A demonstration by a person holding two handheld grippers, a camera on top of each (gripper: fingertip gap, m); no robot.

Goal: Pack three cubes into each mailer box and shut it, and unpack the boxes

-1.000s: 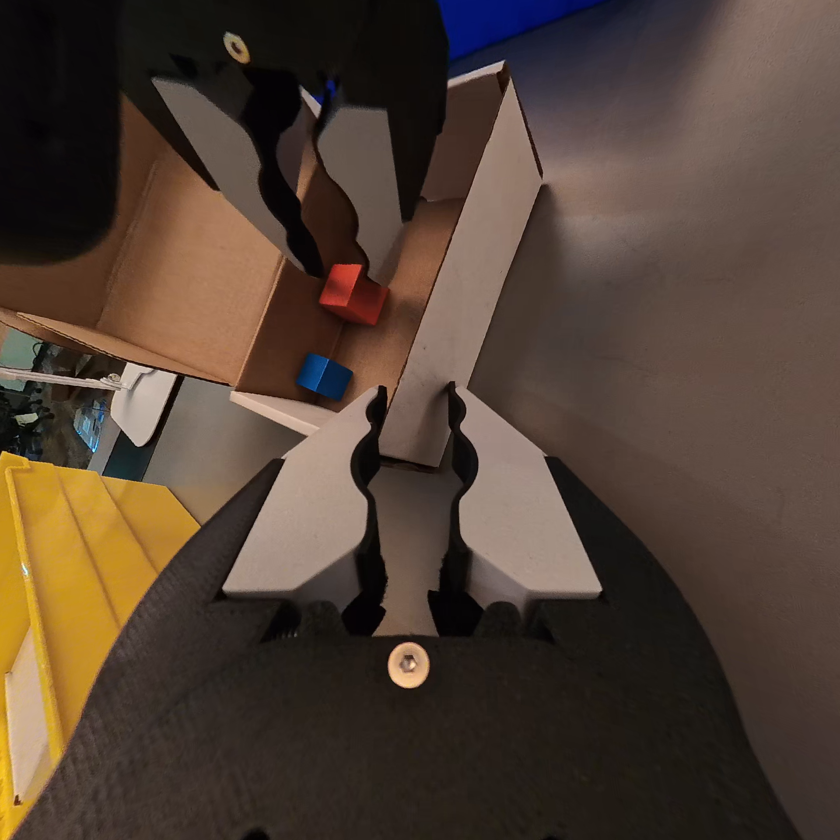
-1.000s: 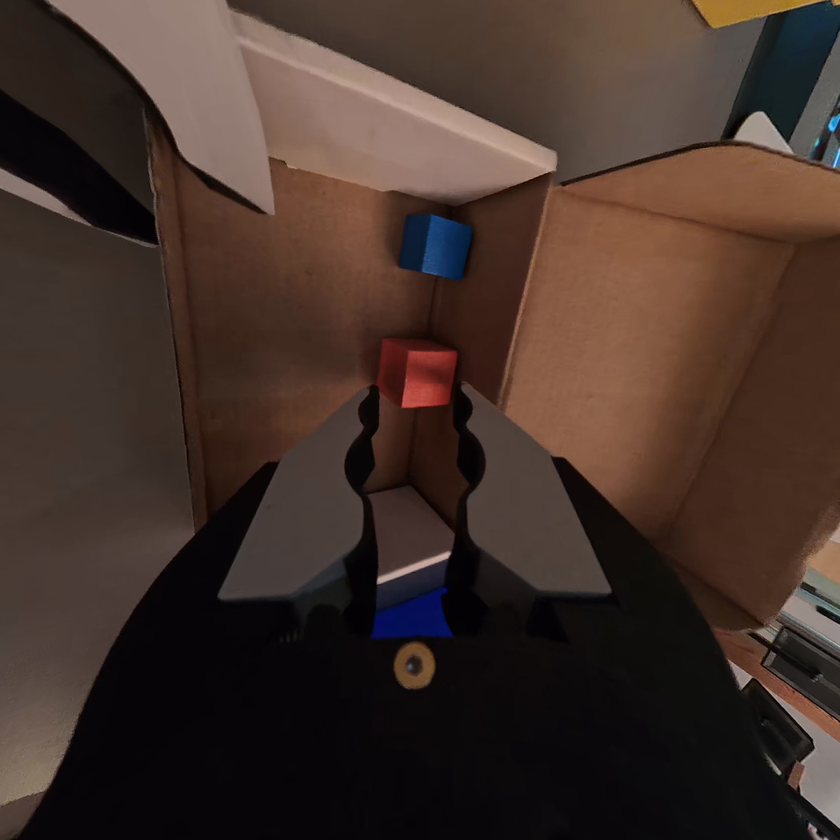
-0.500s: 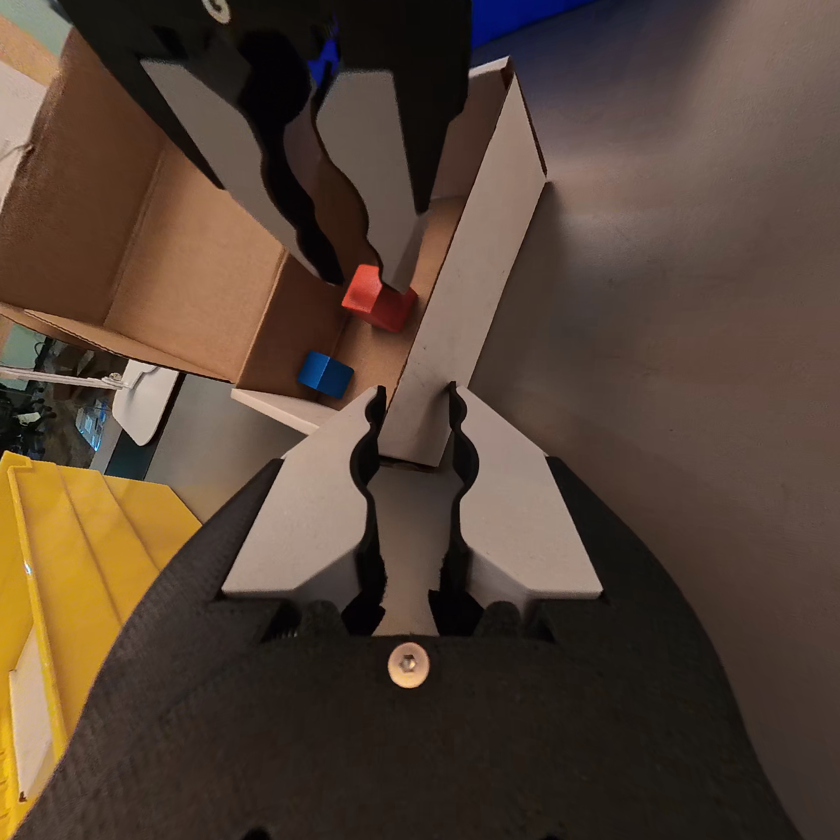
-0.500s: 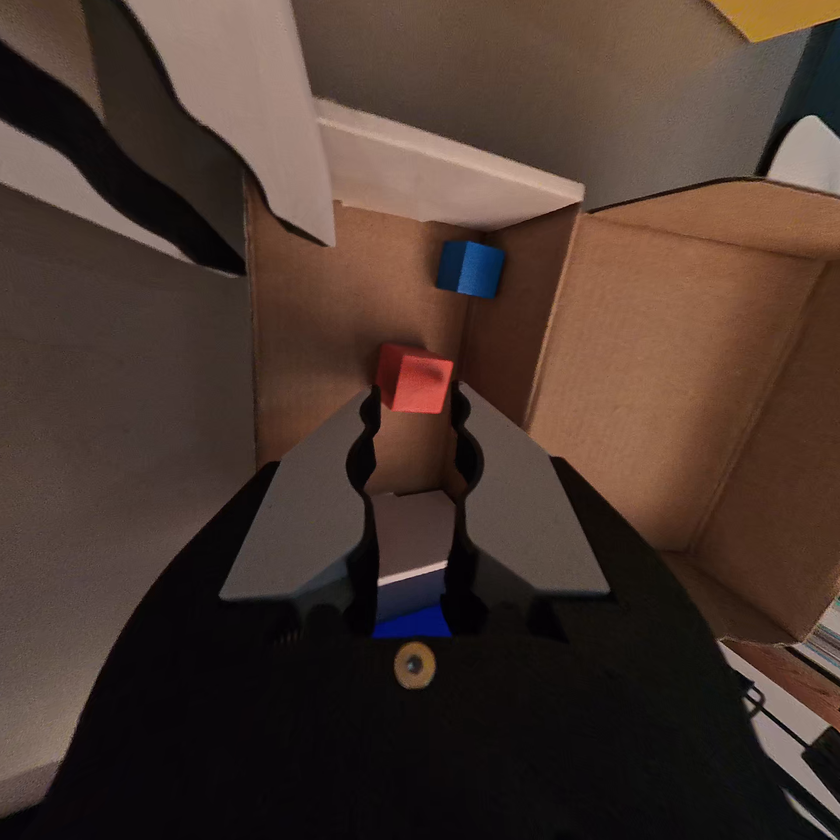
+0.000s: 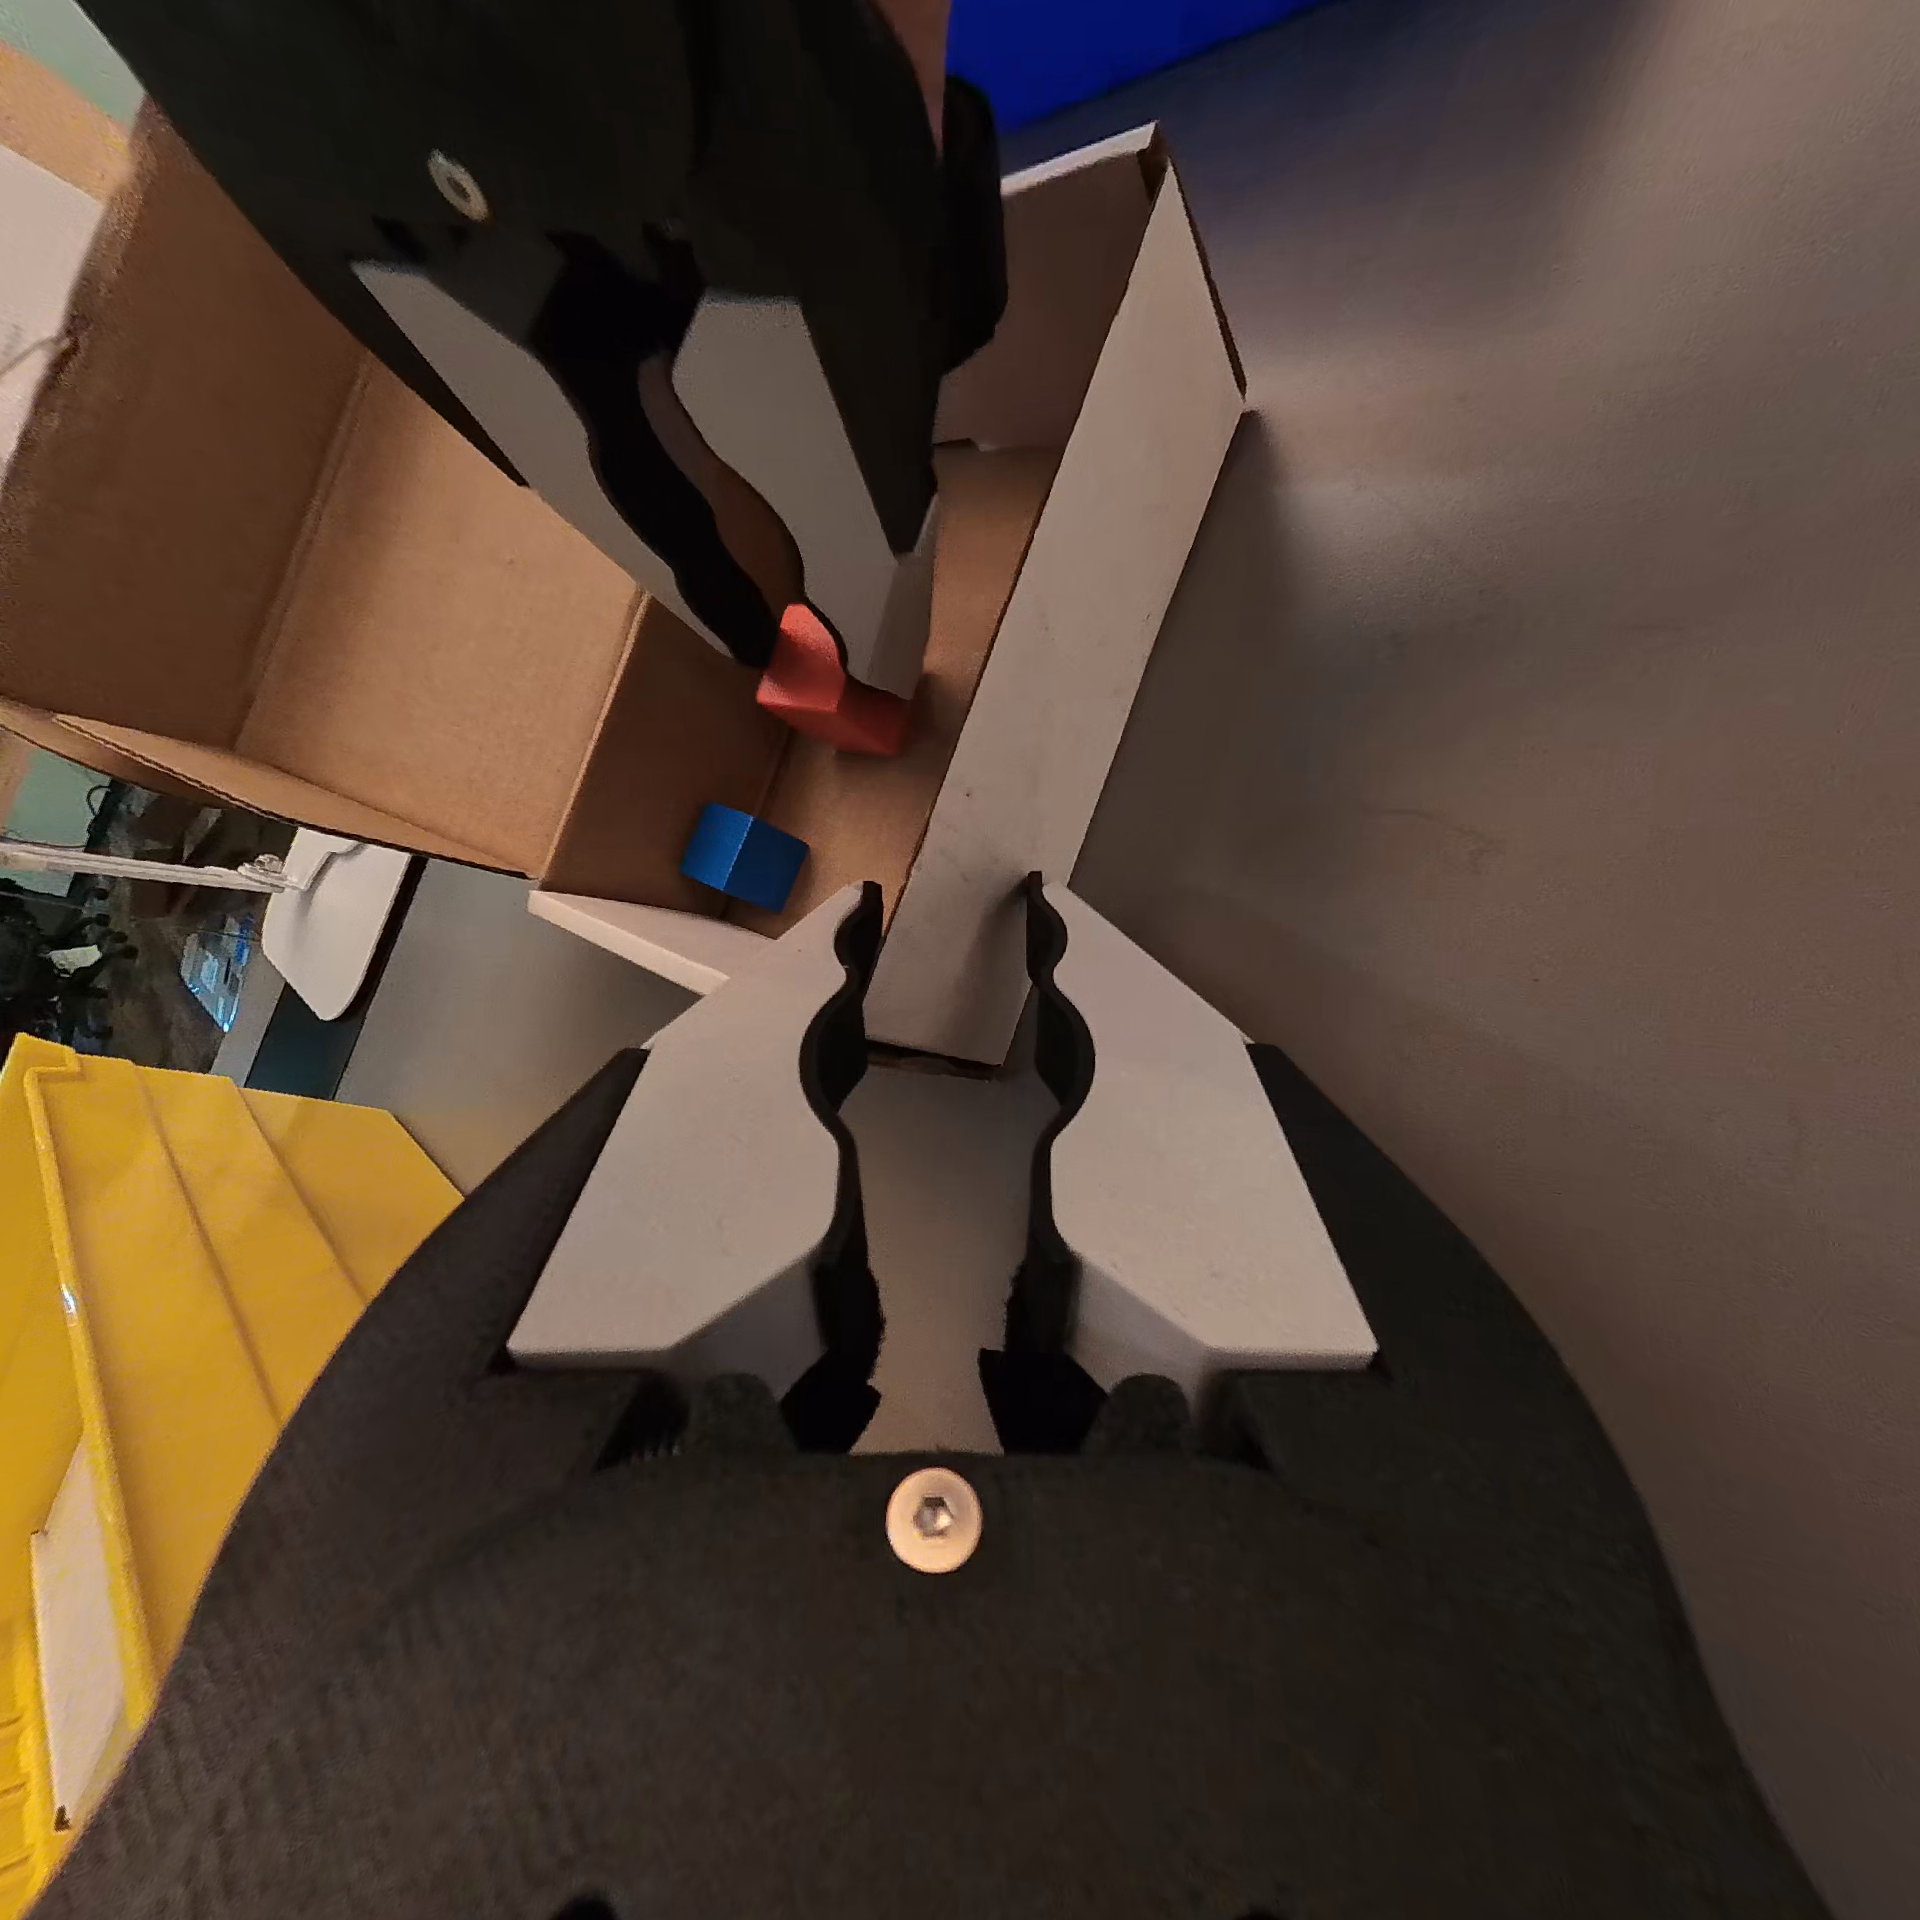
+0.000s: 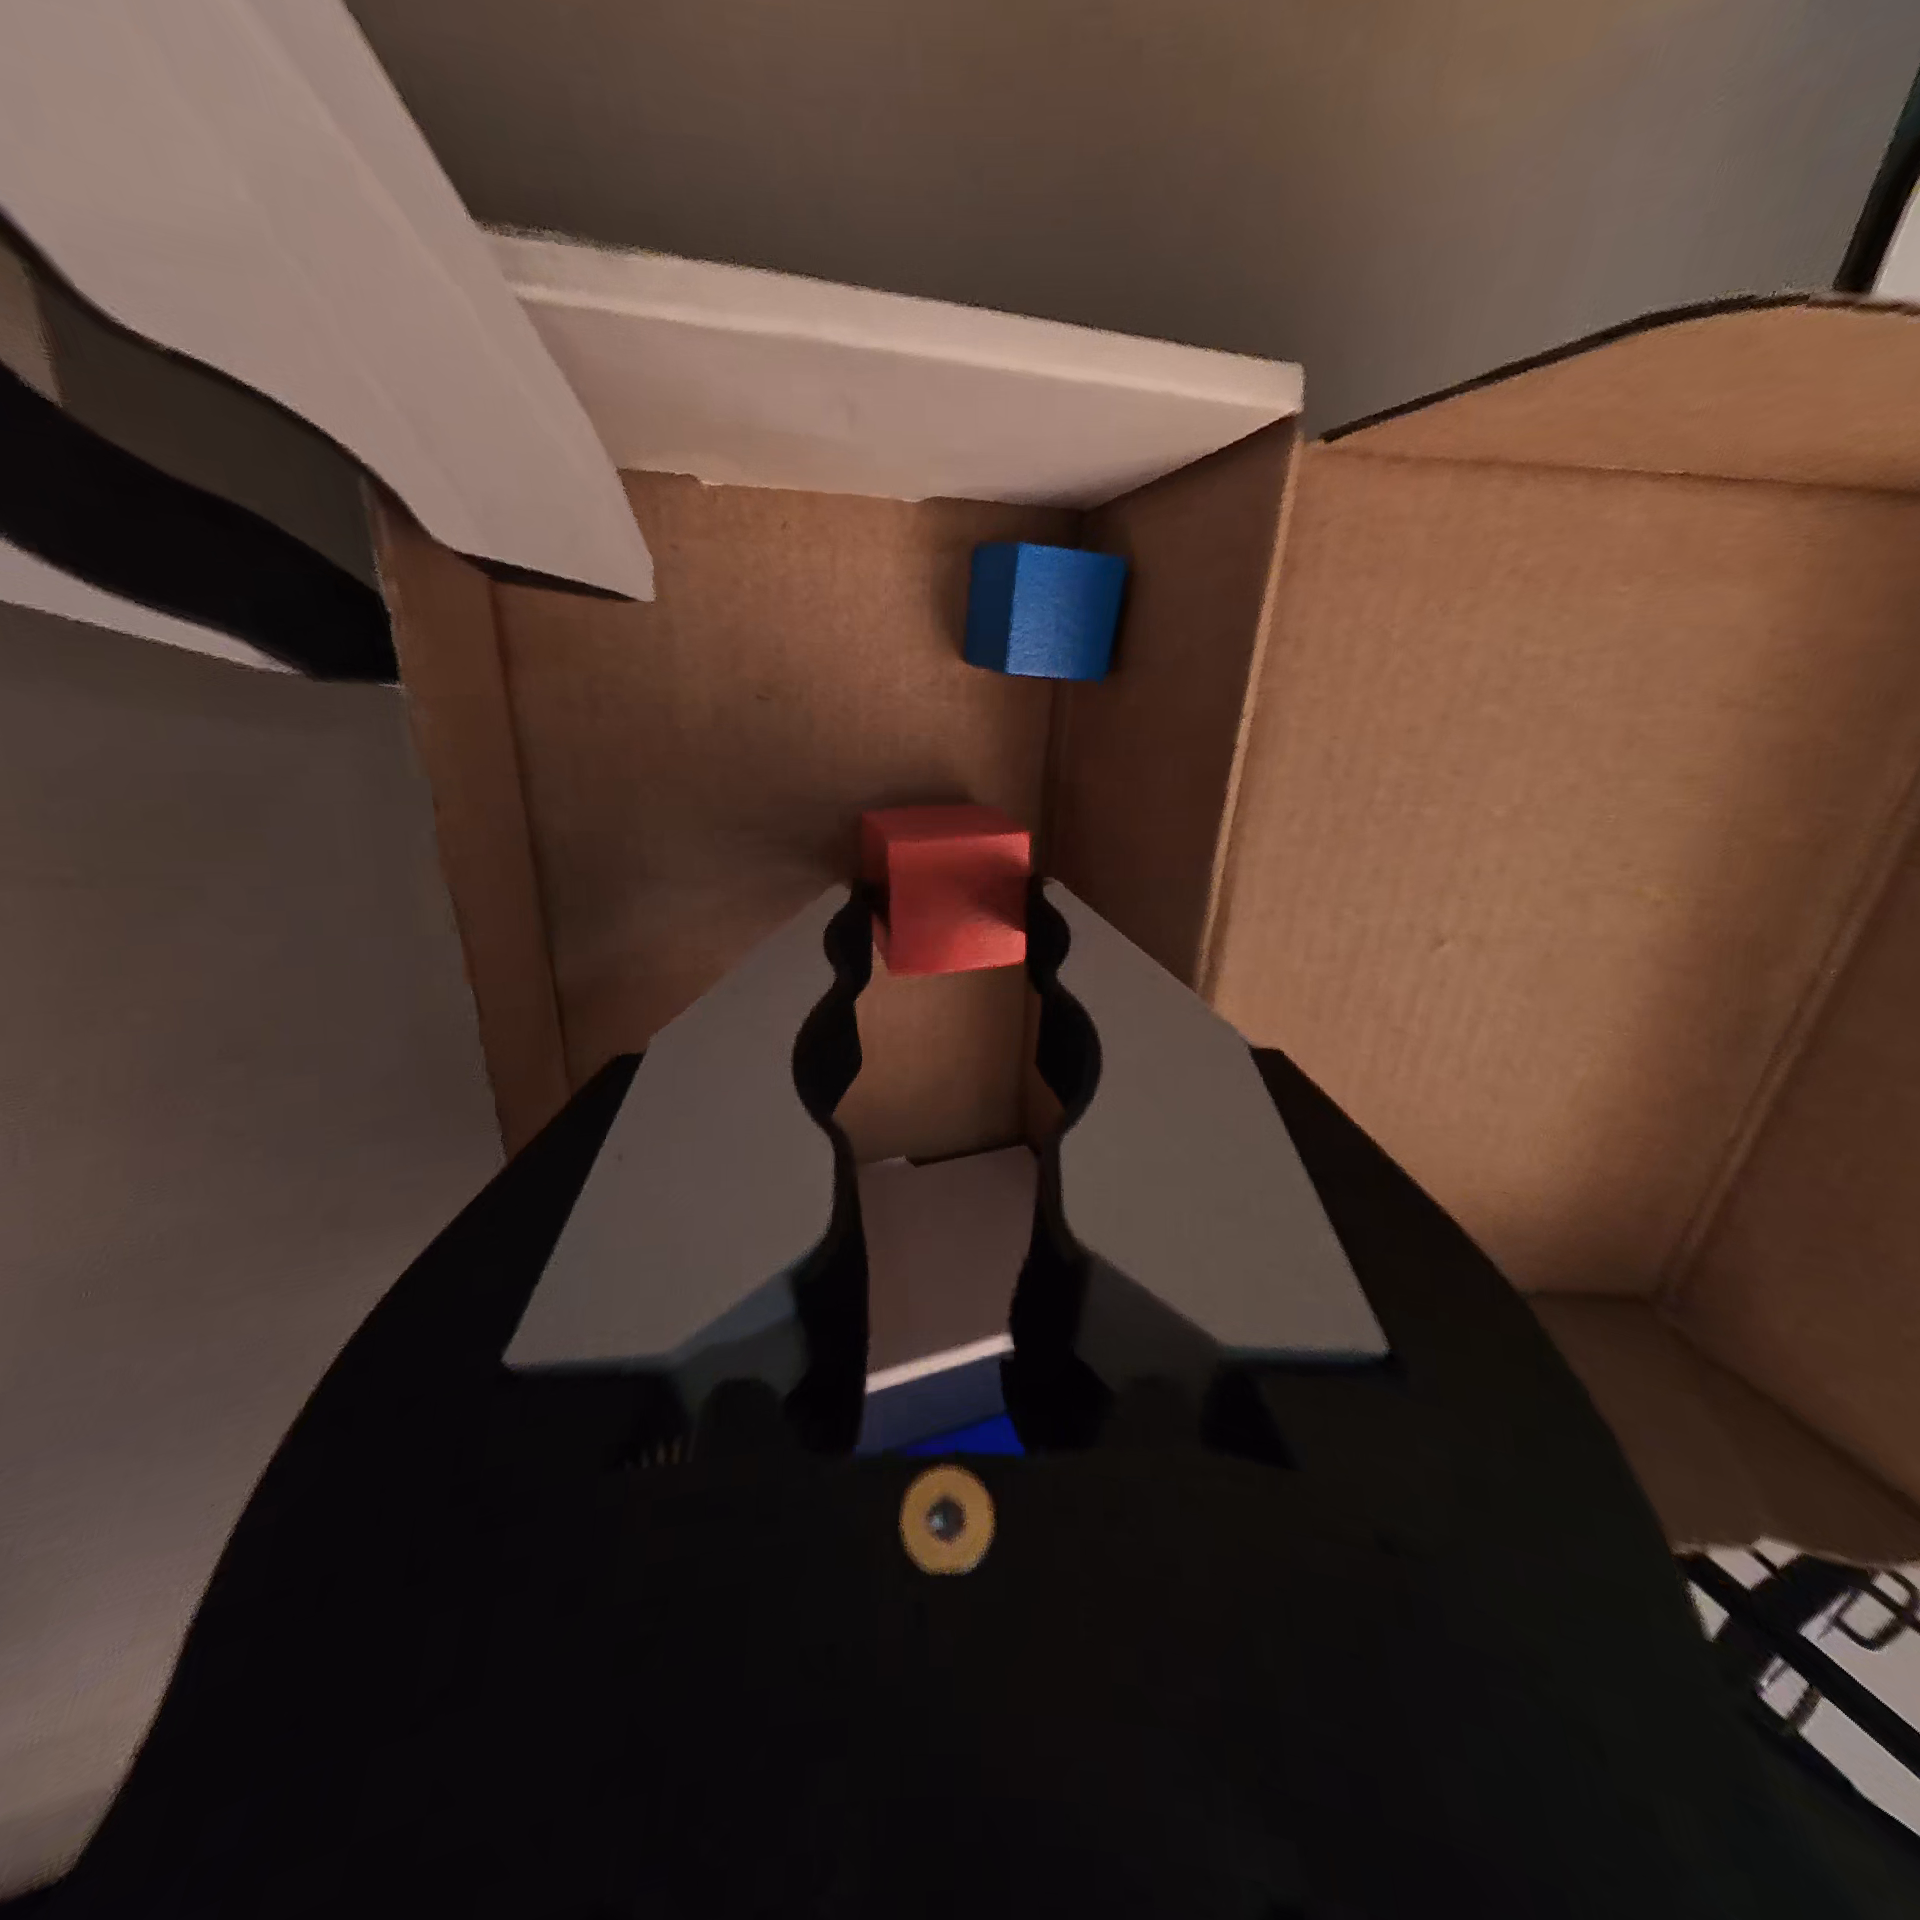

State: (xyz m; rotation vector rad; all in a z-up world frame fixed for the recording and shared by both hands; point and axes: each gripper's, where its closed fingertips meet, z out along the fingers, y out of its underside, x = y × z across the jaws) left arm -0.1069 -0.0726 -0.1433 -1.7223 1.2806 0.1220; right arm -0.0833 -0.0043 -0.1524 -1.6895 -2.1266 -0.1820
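An open mailer box [image 5: 1091, 582], white outside and brown inside, lies on a grey table. A red cube [image 5: 831, 707] and a blue cube [image 5: 743, 857] are on its floor. My left gripper [image 5: 951, 904] is shut on the near end of the box's white side wall. One of its fingers [image 6: 364, 312] shows at the top left of the right wrist view. My right gripper [image 6: 945, 894] reaches down into the box [image 6: 883, 395], open. Its tips closely flank the red cube [image 6: 951, 904], which looks tilted. The blue cube [image 6: 1044, 613] sits in the far corner. The right gripper also shows in the left wrist view [image 5: 831, 665].
The box's brown lid [image 6: 1507, 831] stands open to the right of the tray. It shows on the left in the left wrist view [image 5: 312, 571]. A yellow bin [image 5: 156, 1299] lies at the lower left. Bare grey table [image 5: 1558, 831] stretches to the right of the box. One gripper's finger ends stand about 8 cm off the other's.
My right gripper has moved forward and down, so the red cube now sits between its fingertips instead of ahead of them. The cube was nudged along. The left gripper has not moved.
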